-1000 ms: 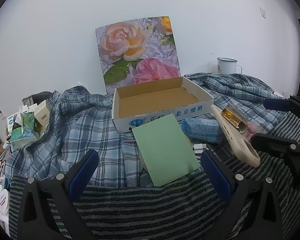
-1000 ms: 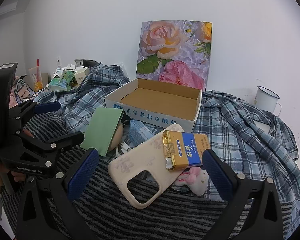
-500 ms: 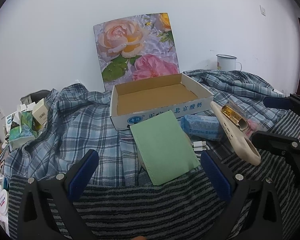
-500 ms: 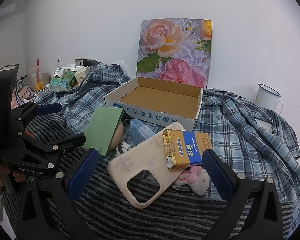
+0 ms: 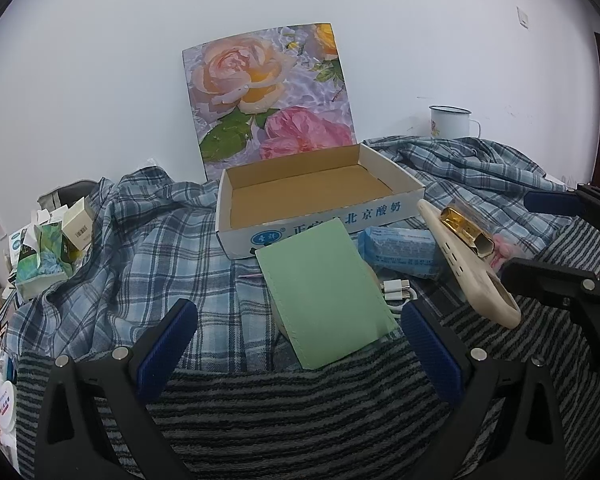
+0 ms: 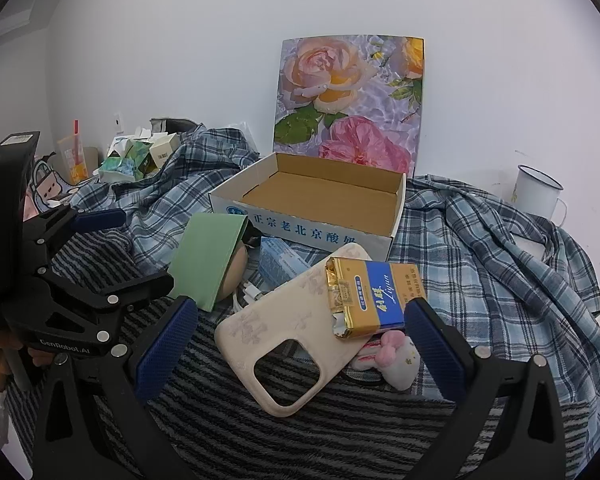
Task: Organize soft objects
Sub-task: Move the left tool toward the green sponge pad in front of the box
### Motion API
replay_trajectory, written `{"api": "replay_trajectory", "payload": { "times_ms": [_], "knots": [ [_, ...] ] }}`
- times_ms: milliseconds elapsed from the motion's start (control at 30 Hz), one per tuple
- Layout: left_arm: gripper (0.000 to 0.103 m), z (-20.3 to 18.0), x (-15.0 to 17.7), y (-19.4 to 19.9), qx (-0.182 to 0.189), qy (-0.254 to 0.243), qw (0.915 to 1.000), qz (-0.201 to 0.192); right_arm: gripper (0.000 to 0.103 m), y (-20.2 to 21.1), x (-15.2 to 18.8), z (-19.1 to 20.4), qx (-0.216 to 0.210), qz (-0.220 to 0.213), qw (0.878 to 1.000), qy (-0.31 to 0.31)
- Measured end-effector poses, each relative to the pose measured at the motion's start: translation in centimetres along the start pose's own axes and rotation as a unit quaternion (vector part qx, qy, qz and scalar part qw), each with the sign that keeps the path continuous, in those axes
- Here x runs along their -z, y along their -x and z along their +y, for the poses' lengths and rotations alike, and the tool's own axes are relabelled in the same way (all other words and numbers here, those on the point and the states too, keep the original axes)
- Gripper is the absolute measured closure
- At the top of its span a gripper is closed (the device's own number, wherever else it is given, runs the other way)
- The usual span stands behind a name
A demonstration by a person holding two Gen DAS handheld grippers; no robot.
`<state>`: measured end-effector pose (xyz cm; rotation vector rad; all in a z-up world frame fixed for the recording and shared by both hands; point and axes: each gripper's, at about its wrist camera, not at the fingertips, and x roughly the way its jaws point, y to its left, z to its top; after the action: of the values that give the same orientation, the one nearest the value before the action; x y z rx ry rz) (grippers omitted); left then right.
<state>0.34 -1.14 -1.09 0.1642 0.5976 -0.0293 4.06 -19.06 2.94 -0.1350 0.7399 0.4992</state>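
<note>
The empty cardboard box point(image 5: 311, 196) is the landmark. The green pouch point(image 5: 323, 292) leans at its front wall, long axis toward the left gripper point(image 5: 300, 320), the nearer one, jaws apart. The right gripper point(image 6: 300, 332), jaws apart, faces the phone case point(image 6: 296, 332).

cardboard box point(image 6: 323, 232) front — "正宗老北京酸奶" | cigarette pack point(image 6: 375, 296) — "Liqun" | left gripper point(image 6: 112, 244) body — "GenRobot.AI"
</note>
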Motion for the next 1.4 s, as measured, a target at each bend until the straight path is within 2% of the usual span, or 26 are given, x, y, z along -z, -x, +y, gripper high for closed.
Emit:
{"api": "replay_trajectory", "payload": {
  "times_ms": [1000, 1400],
  "knots": [
    [0.000, -0.3, 0.1, -0.1, 0.006, -0.001, 1.0000, 0.004, 0.000, 0.0, 0.0, -0.1, -0.002, 0.001, 1.000, -0.003],
    [0.000, 1.0, -0.9, -0.9, 0.044, 0.056, 0.9969, 0.033, 0.000, 0.7, 0.1, -0.1, -0.007, -0.016, 1.000, -0.016]
  ]
}}
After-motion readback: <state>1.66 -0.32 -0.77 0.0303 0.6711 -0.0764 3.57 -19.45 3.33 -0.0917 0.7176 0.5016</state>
